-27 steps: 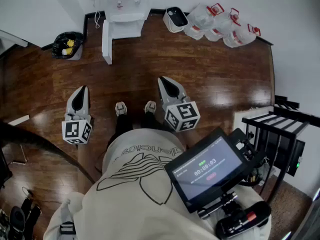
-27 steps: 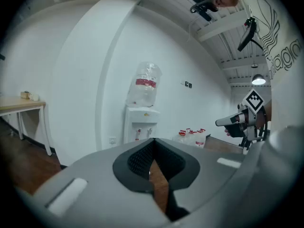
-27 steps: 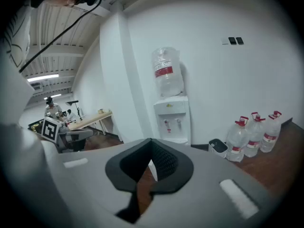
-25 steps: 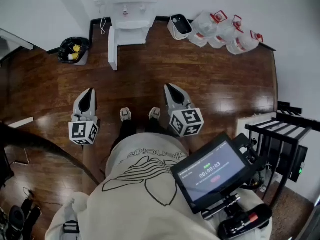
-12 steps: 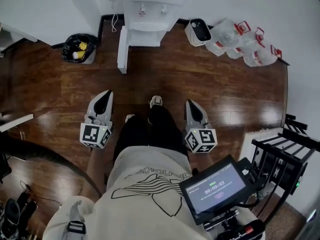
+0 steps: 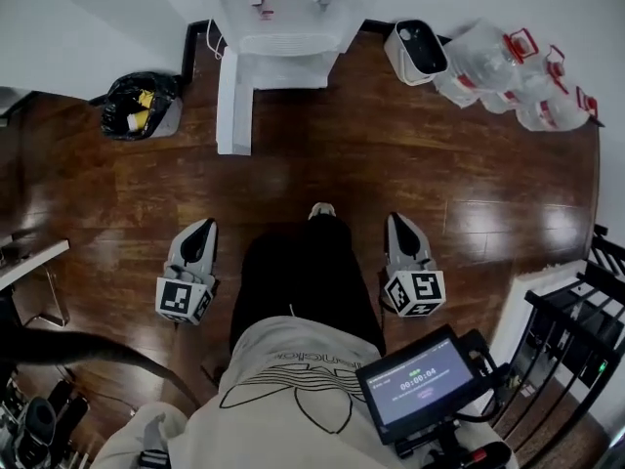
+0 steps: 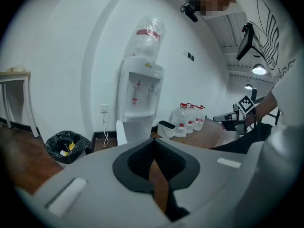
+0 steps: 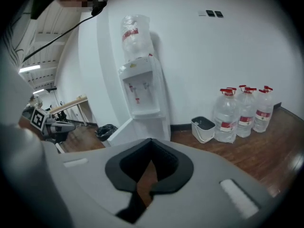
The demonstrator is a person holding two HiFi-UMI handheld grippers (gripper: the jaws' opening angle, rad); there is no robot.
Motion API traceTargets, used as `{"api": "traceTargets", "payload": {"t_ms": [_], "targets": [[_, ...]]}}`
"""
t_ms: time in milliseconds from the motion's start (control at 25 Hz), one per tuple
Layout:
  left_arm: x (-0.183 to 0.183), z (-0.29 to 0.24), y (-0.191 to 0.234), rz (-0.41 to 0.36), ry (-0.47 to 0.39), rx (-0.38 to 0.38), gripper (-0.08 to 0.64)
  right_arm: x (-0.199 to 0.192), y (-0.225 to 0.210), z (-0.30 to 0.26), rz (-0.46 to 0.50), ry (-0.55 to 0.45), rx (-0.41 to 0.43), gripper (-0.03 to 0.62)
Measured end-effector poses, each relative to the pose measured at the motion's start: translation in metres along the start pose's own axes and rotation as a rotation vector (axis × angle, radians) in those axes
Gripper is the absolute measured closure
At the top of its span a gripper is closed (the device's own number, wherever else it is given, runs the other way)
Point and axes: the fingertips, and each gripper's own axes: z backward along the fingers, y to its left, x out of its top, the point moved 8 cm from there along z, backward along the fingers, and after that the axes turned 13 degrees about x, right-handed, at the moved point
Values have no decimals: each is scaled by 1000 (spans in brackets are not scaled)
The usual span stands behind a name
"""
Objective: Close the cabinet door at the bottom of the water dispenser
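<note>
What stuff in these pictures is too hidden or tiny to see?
- Inside the cabinet: head view, the water dispenser covers it from above; only the open cabinet door shows.
- Dispenser's top: head view, cut off by the top edge.
- Words on the screen: head view, too small.
- Dispenser's foot: left gripper view, behind the left tongs.

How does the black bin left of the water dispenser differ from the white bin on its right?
The black-bagged bin is lined with a crumpled black bag; the white bin has smooth bare walls. The black-bagged bin holds yellow rubbish; the white bin shows only a dark inside. Both stand on the wood floor near the wall.
</note>
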Motion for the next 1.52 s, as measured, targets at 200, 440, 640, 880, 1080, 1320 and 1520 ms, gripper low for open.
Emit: {"api": "traceTargets", "payload": {"t_ms": [200,440,640,880,1080,1320,1520], "targets": [[-70,-64,25,43,-87,91,541,-58,-48,-49,34,-123,-53,589],[-142,-106,35,19,-164,185,555,-130,-81,-91,66,-177,-47,589],[-187,-142,47,-13,-248,224,554,-184,-112,-98,113,-163,-91,589],[-182,-169,39,-32,-266,216,425,-211,-131,-84,4,-184,-166,589],[-182,-181,39,-14,-306,257,355,-215,-134,-73,8,-174,-152,589],[-174,-205,48,-52,-319,297,276,-226,-148,-71,-51,-211,-173,589],[-172,-226,42,-44,-280,303,312,-227,-157,-59,-53,-231,-210,589]]}}
